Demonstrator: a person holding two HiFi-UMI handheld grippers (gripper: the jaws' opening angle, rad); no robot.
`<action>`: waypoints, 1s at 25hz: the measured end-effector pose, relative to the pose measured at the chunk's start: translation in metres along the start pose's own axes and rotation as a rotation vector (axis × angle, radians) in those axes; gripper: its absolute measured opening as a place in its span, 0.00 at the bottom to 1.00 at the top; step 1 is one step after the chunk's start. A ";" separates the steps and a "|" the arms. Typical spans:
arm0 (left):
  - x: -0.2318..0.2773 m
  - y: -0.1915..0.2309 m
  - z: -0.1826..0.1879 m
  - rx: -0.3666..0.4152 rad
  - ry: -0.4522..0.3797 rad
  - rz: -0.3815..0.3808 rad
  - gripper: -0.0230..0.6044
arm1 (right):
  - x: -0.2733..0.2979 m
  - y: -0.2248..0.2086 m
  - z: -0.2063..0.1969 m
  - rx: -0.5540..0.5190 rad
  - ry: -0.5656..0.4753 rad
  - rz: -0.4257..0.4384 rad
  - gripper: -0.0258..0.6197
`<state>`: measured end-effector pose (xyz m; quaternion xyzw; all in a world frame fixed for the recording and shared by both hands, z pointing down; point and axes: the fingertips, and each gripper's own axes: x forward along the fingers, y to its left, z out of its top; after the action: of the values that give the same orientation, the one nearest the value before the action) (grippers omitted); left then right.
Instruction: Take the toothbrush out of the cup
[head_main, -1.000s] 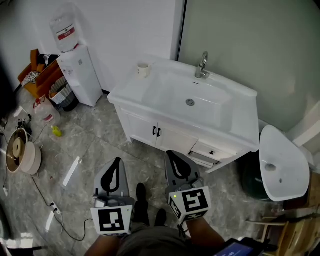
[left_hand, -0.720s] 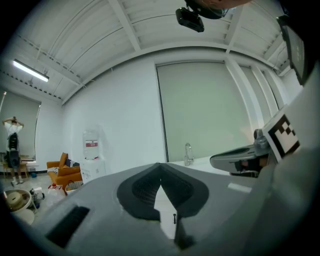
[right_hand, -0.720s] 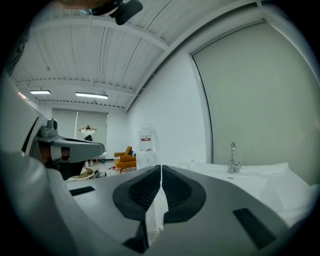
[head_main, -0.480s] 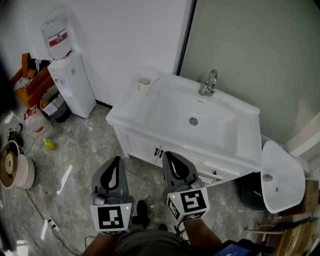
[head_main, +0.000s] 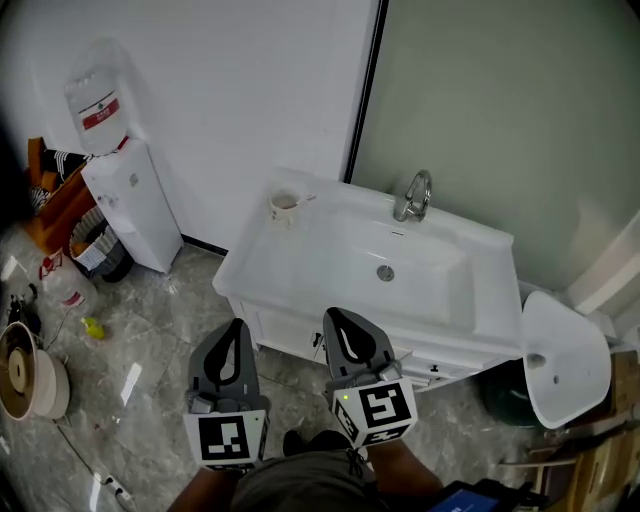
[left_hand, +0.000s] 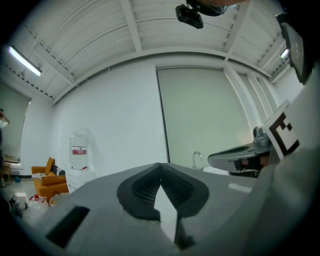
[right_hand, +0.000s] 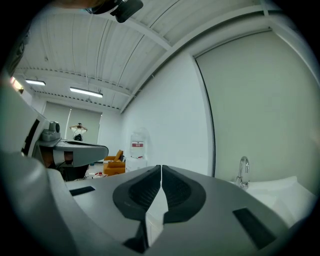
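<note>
I hold the left gripper (head_main: 237, 323) and right gripper (head_main: 334, 313) level and side by side before the white bench (head_main: 236, 281), both closed on nothing, well apart from the cup (head_main: 284, 208) at its back left corner, the toothbrush (head_main: 305, 199) leaning out of it, while the water bottle (head_main: 97, 95) bears a red label too small to read

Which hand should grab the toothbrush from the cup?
Probably left: the cup stands at the sink's back left corner, on the left gripper's side. The right gripper is equally shut and empty.
</note>
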<state>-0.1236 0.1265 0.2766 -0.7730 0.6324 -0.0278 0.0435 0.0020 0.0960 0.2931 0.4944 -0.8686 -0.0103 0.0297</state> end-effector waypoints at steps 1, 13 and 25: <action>0.004 0.000 -0.002 -0.003 0.003 -0.006 0.05 | 0.003 -0.002 0.000 -0.001 0.003 -0.002 0.06; 0.067 0.015 -0.029 0.000 0.054 -0.014 0.05 | 0.062 -0.036 -0.023 0.028 0.018 -0.017 0.06; 0.208 0.046 -0.045 0.020 0.098 0.015 0.05 | 0.190 -0.107 -0.036 0.067 0.038 0.018 0.06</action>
<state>-0.1312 -0.0875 0.3143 -0.7654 0.6393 -0.0714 0.0205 -0.0006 -0.1216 0.3318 0.4875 -0.8722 0.0284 0.0297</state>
